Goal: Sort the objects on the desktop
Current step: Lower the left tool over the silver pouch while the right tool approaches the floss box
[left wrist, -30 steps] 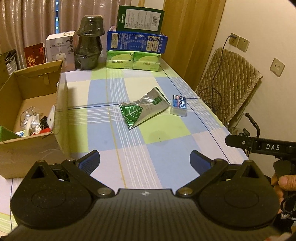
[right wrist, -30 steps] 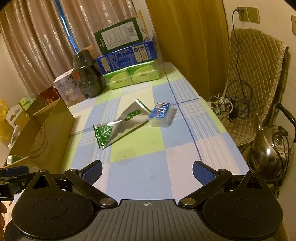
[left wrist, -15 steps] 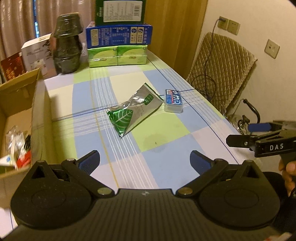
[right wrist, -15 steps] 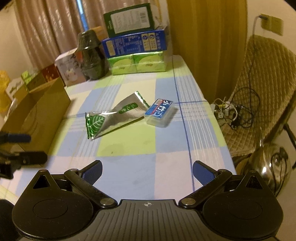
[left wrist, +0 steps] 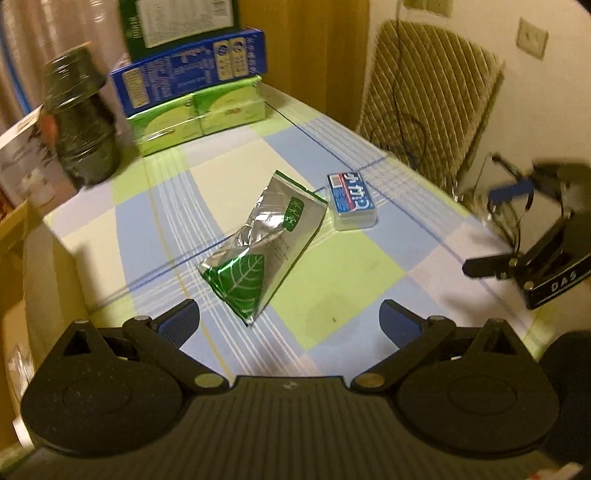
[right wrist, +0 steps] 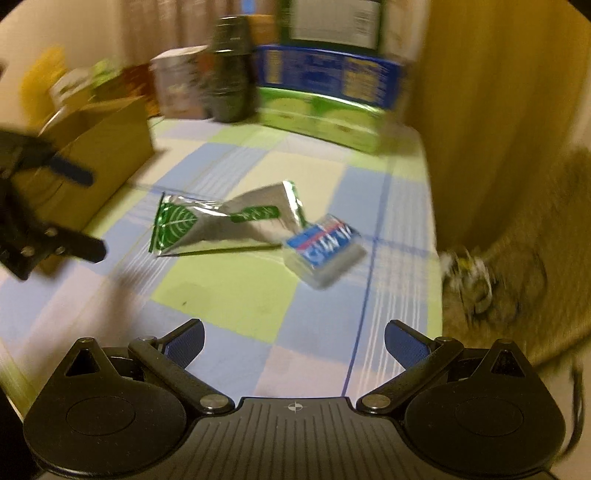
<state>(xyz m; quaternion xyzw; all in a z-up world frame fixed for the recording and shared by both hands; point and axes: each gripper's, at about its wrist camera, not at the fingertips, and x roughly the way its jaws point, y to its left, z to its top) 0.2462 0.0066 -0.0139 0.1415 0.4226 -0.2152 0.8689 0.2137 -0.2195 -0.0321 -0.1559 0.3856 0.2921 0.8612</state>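
The only letters that read clearly are "DAS", in pale capitals on the black body of the right tongs, seen from the left wrist view. The small blue-topped box, just beside the silver and green leaf pouch, carries large white characters that cannot be made out for certain. Beyond the pouch, the blue carton and the green box on top of it bear dense print too small and blurred to read.
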